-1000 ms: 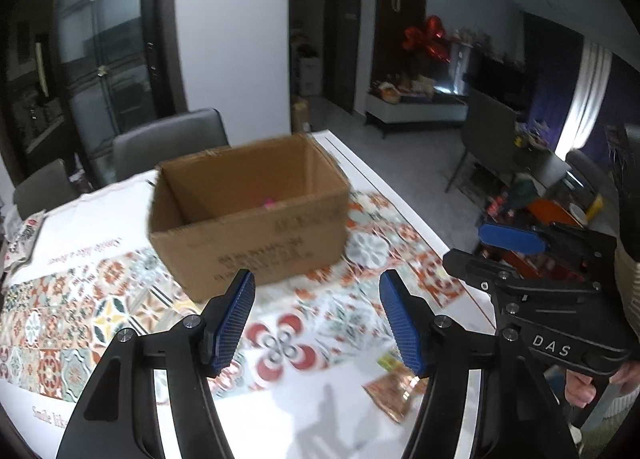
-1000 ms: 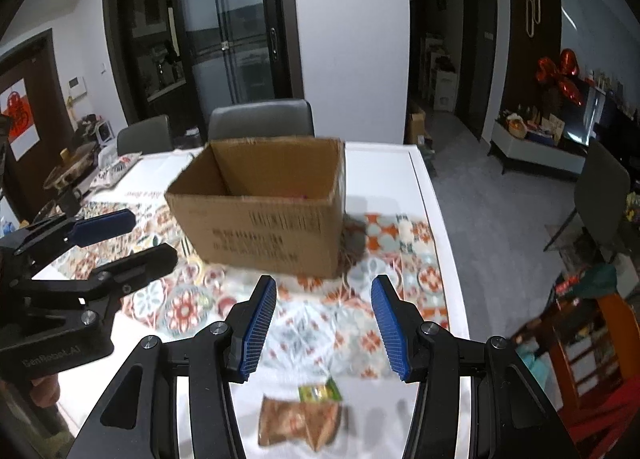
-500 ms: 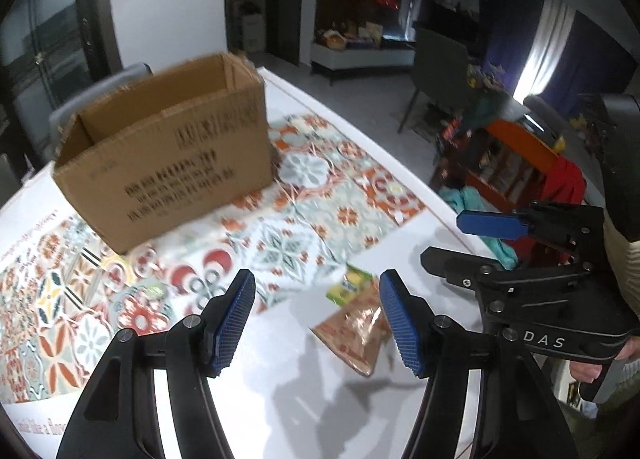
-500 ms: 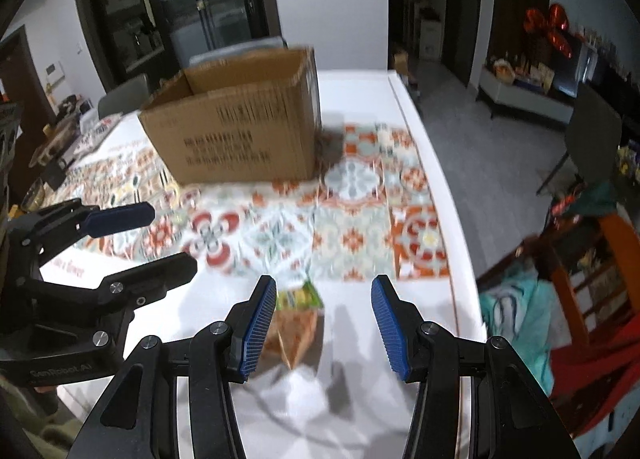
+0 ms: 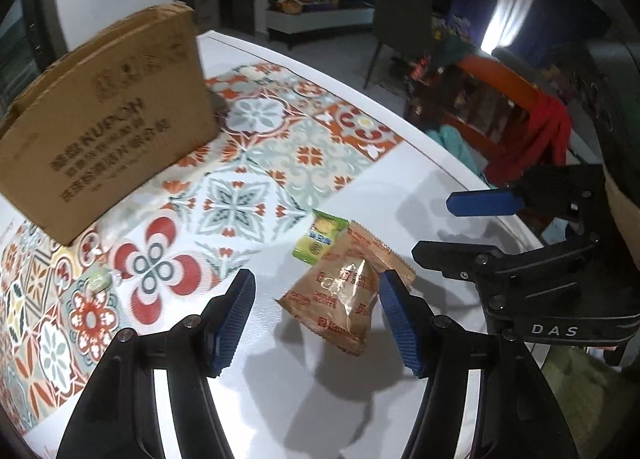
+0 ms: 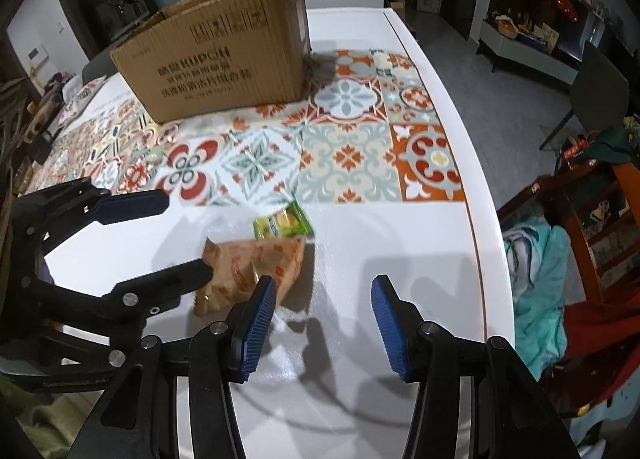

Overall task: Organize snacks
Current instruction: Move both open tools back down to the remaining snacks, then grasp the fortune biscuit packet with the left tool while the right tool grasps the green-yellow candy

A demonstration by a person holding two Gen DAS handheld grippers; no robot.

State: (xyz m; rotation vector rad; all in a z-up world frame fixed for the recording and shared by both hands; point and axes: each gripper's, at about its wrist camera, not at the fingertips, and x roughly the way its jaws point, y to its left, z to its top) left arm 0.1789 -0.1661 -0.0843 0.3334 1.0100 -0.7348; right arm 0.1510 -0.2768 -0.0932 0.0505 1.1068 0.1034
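A brown biscuit packet (image 5: 344, 295) (image 6: 256, 267) lies on the white table, with a small green-yellow snack packet (image 5: 318, 240) (image 6: 283, 224) touching its far end. My left gripper (image 5: 316, 307) hangs open just above the brown packet, which shows between its blue pads without contact. My right gripper (image 6: 323, 309) is open over bare table just right of the brown packet, nothing between its fingers. An open cardboard box (image 5: 100, 131) (image 6: 216, 59) stands farther back on the patterned mat. A tiny pale green sweet (image 5: 97, 282) lies on the mat at left.
The patterned mat (image 6: 348, 151) covers the table's middle. The table's right edge (image 6: 476, 219) runs close to the packets. Past it are a wooden chair with red and teal cloth (image 6: 568, 259) and a dark chair (image 6: 596, 83). More clutter sits at the table's far left (image 6: 60, 99).
Both grippers have come down and tilted toward the table, closing in on the two packets. The box has slid up and away in both views. Jaw widths look unchanged.
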